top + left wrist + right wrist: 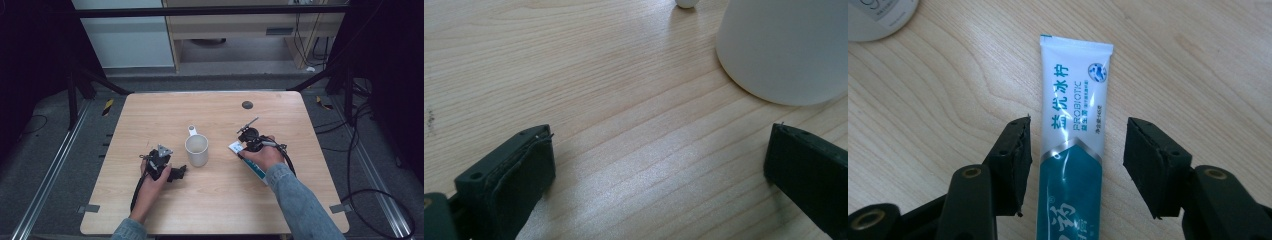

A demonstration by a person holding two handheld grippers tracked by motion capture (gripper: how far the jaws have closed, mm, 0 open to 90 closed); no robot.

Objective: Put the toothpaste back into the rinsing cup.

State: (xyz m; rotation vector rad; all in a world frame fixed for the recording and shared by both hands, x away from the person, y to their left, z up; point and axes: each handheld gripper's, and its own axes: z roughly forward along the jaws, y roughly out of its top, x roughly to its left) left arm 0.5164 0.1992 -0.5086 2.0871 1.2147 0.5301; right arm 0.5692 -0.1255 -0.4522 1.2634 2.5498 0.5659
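Between the right gripper (pixel 1075 165) jaws lies the toothpaste tube (pixel 1074 125), ungripped.

The high view is looking down and forward over the bench (pixel 215 200). Each tool's camera is riding close above the wood, facing along its jaws. The white mug (pixel 197 150) is appearing beyond the left tool (pixel 659 165), shared with the high view.
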